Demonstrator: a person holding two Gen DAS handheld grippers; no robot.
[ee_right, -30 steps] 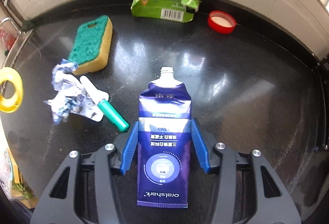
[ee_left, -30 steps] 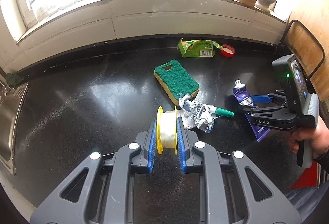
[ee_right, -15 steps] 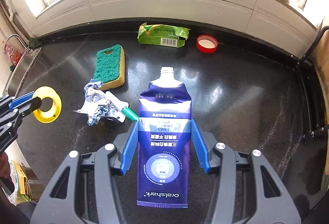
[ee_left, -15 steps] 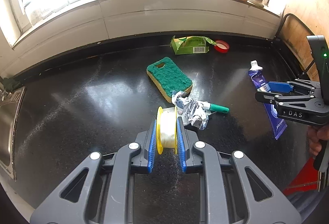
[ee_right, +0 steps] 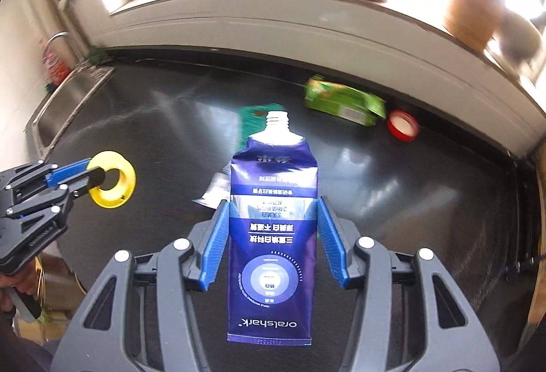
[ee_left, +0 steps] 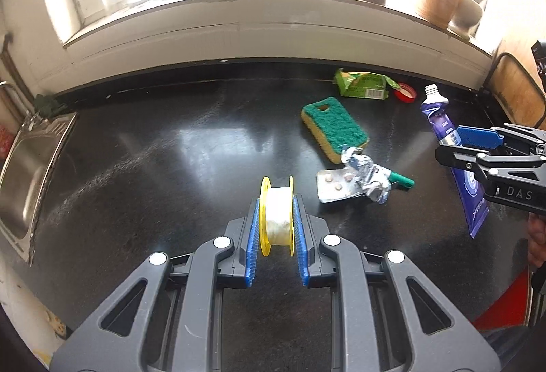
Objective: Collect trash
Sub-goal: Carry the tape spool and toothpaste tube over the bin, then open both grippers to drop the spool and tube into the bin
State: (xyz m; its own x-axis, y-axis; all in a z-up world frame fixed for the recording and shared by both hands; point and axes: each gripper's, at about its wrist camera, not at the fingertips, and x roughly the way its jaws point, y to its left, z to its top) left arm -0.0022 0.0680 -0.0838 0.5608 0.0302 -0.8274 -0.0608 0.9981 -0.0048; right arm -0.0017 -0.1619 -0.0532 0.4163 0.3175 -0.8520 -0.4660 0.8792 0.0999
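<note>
my left gripper (ee_left: 276,228) is clamped on a yellow spool (ee_left: 277,215) of white tape, low in the centre of its own view; in the right view the spool's disc shows at the left edge. my right gripper (ee_right: 273,235) is grasping a purple tube (ee_right: 273,228) by its flat sides, cap end pointing up the frame, neck open; it fills the middle of that view, and in the left view it hangs at the right edge, clear of the counter (ee_left: 153,150).

the rest of the trash lies on the black counter in the left view: a green sponge (ee_left: 334,128) right of centre, a crumpled foil wad (ee_left: 367,174) just below it, lying on a blister pack (ee_left: 336,189) and against a green-capped pen (ee_left: 402,180). a green carton (ee_left: 363,87) and a red lid (ee_left: 406,94) sit at the upper right by the wall, just beside each other. a steel sink (ee_left: 24,174) is at the left edge. the right view is blurred, so the sponge behind the tube is only a green smear.
</note>
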